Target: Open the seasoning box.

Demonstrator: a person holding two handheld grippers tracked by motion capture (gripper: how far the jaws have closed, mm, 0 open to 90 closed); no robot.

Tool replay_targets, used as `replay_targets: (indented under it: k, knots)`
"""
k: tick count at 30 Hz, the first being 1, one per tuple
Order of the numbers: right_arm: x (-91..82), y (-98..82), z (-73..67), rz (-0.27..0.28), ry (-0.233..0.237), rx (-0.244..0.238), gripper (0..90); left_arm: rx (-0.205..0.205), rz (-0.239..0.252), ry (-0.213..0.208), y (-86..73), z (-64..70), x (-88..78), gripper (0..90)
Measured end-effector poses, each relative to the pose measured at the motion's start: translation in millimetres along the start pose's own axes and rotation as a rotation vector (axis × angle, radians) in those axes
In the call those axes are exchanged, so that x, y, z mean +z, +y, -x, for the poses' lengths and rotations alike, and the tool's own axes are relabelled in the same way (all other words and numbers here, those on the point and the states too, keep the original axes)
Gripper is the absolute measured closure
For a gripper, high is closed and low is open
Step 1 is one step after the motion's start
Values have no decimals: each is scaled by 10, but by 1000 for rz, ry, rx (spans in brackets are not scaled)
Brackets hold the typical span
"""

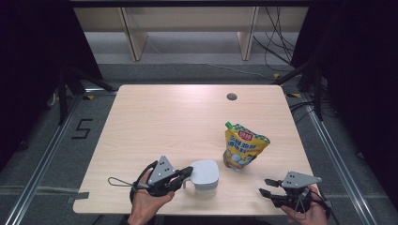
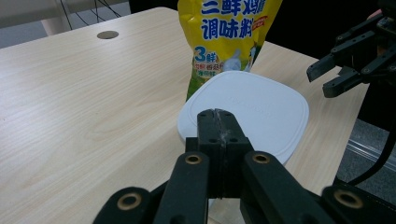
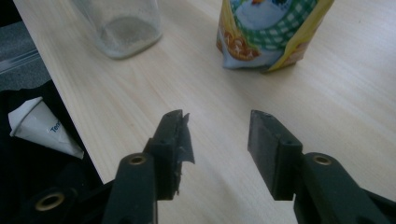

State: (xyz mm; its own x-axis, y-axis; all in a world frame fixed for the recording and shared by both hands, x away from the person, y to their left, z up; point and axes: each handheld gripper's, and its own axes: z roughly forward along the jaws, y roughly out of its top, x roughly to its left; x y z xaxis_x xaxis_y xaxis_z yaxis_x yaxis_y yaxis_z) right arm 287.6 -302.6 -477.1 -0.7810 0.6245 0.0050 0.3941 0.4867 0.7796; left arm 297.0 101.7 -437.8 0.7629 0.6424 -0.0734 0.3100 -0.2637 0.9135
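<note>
Jar (image 1: pixel 205 186) with a white lid (image 1: pixel 205 171) stands near the front edge of the desk (image 1: pixel 164 117), and a yellow pouch (image 1: pixel 244 146) stands upright just behind it to the right. The left gripper (image 1: pixel 187 174) lies level at the jar's left, its jaws pressed together right at the lid's rim. Whether they pinch a tab of the lid or merely touch it, I cannot tell. The right gripper (image 1: pixel 264 186) hovers over the desk's front right corner, well apart from the jar, its jaws apart with nothing between them.

The main risk, as I judge it, is the jar's place. It sits close to the front edge, so a push or tug from the left jaws could slide it off or tip it, since nothing steadies the glass body. If the lid is to come off, lifting at one rim could drag the whole jar up and drop it.

A second risk is the pouch. It is light, tall and near, and a jar shoved right, or the right gripper reaching in, could knock it flat.
</note>
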Motion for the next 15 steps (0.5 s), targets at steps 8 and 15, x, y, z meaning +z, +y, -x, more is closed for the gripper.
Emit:
replay_targets:
  k: [8,15]
  knots:
    - [-6,48,-39,38,3,-23,667,3,4,-4,-6,-6,-1,892]
    - [-13,91,-72,61,3,-35,703,-22,12,2,-18,3,-3,892]
